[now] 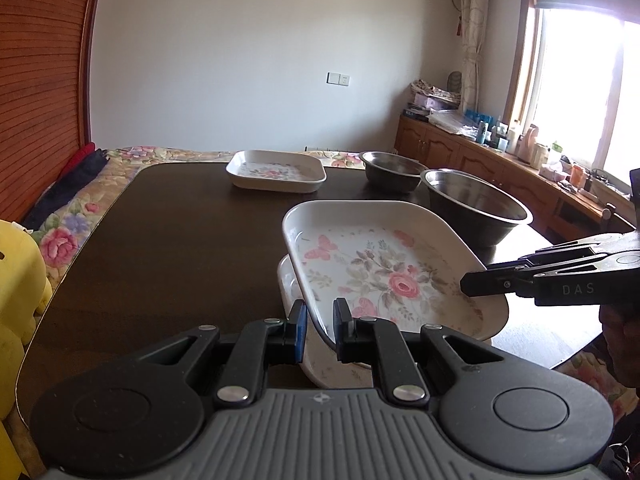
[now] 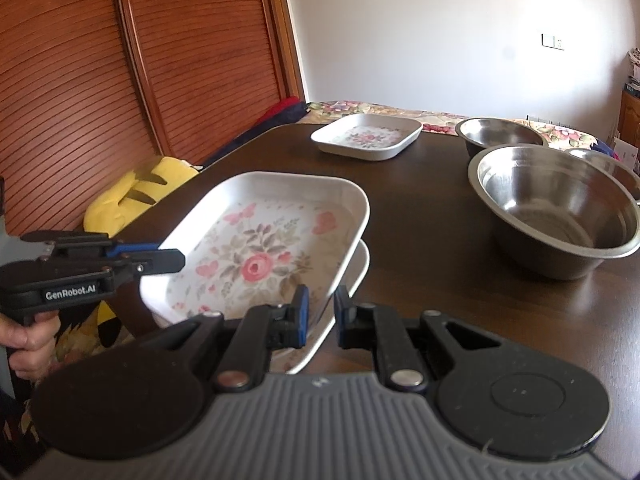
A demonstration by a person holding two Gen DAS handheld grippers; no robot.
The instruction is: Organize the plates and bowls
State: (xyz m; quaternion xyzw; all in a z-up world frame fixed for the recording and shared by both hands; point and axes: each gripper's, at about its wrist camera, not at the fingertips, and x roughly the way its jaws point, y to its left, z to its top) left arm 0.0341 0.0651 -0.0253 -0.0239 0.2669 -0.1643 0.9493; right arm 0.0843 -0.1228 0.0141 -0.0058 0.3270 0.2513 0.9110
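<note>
Held plate [image 1: 384,272]: both claws pinch its rim, above the lower plate [image 1: 286,284].
Left: far plate [image 1: 276,170], bowls [image 2: 556,208].

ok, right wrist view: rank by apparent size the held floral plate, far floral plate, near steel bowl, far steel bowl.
1. held floral plate
2. near steel bowl, close behind; both sit near the camera, so their true sizes are unsure
3. far floral plate and far steel bowl: these look alike, unranked
</note>
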